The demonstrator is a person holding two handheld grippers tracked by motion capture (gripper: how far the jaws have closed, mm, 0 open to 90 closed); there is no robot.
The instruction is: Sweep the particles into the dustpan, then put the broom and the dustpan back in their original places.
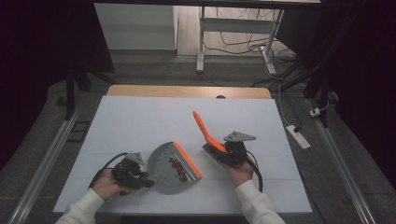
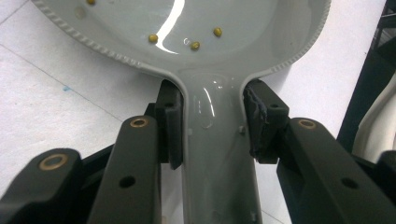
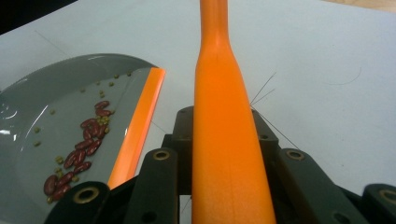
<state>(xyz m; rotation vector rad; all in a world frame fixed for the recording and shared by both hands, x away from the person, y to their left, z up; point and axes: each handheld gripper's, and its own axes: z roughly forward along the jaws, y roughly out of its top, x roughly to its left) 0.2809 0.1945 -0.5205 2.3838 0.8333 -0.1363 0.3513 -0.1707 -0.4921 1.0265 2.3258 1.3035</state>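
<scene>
A grey dustpan (image 1: pixel 164 164) with an orange front lip (image 1: pixel 189 159) rests on the white table cover. Red beans (image 1: pixel 178 169) and small yellow-green peas lie in its pan. My left gripper (image 1: pixel 140 178) is shut on the dustpan's grey handle (image 2: pixel 218 154), both pads pressing its sides just behind the pan. My right gripper (image 1: pixel 223 151) is shut on an orange brush handle (image 1: pixel 204 129) that slants up and away toward the far left. In the right gripper view the orange handle (image 3: pixel 226 140) runs up between the jaws, with the dustpan (image 3: pixel 51 112) and beans (image 3: pixel 79 149) at the left.
The white cover (image 1: pixel 140 121) spreads over a wooden table whose far edge (image 1: pixel 187 91) shows bare. Beyond it stand a desk frame and cables on the floor; a power strip (image 1: pixel 298 136) lies at the right. A few thin hairs lie on the cover near the brush.
</scene>
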